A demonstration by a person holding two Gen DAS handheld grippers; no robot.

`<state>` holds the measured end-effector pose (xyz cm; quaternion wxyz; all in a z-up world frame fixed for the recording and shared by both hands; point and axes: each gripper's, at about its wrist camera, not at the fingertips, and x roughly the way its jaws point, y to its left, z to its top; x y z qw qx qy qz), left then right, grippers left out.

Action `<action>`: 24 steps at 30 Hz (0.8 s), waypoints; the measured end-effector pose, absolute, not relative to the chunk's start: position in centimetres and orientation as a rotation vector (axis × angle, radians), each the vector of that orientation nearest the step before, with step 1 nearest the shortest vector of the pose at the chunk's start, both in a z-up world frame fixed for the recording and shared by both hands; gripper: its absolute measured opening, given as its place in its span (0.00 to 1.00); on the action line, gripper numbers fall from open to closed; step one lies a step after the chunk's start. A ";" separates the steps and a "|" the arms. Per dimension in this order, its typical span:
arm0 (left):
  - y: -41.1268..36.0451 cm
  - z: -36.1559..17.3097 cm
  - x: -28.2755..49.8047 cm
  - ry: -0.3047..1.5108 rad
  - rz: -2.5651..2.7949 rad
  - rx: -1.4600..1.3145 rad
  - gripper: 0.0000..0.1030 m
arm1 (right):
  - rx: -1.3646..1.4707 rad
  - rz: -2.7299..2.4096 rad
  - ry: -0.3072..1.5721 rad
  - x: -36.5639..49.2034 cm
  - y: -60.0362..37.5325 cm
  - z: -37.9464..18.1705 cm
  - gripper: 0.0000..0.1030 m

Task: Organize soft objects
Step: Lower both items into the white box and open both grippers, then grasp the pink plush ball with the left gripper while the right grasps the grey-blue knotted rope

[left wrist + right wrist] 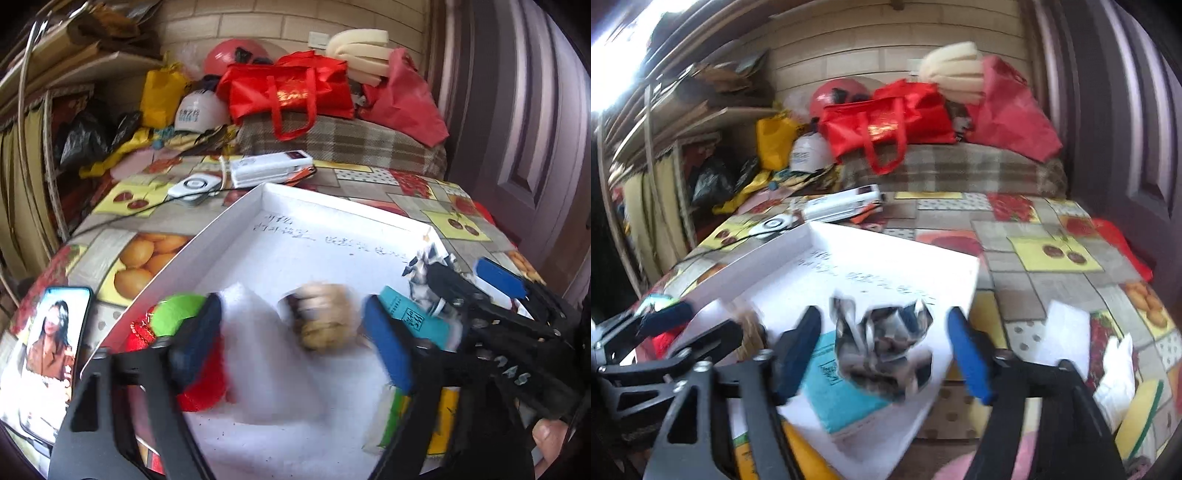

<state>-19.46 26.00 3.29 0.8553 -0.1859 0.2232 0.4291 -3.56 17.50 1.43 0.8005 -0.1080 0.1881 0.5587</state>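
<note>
A shallow white box lies on the fruit-print tablecloth and holds soft things. My left gripper is open over it, blue pads wide apart. Between them, untouched, sit a blurred tan plush lump and a white fluffy piece. Green and red soft items lie by the left pad, and a teal pack by the right one. My right gripper is open around a crumpled black-and-white item that its pads do not touch. Each gripper shows in the other's view: the right gripper and the left gripper.
A phone with a lit screen lies left of the box. Behind it are a white power bank and a round white device on a cable. Red bags sit on a plaid cushion. White paper lies right; a door stands beyond.
</note>
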 end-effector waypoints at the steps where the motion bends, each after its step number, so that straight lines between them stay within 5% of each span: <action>1: 26.2 3.2 -19.7 0.467 0.904 -0.409 0.91 | -0.213 1.199 0.419 -3.2 17.4 1.4 0.80; 24: 25.7 3.6 -20.1 0.434 0.924 -0.395 0.99 | -0.110 1.164 0.310 -3.8 15.2 2.2 0.84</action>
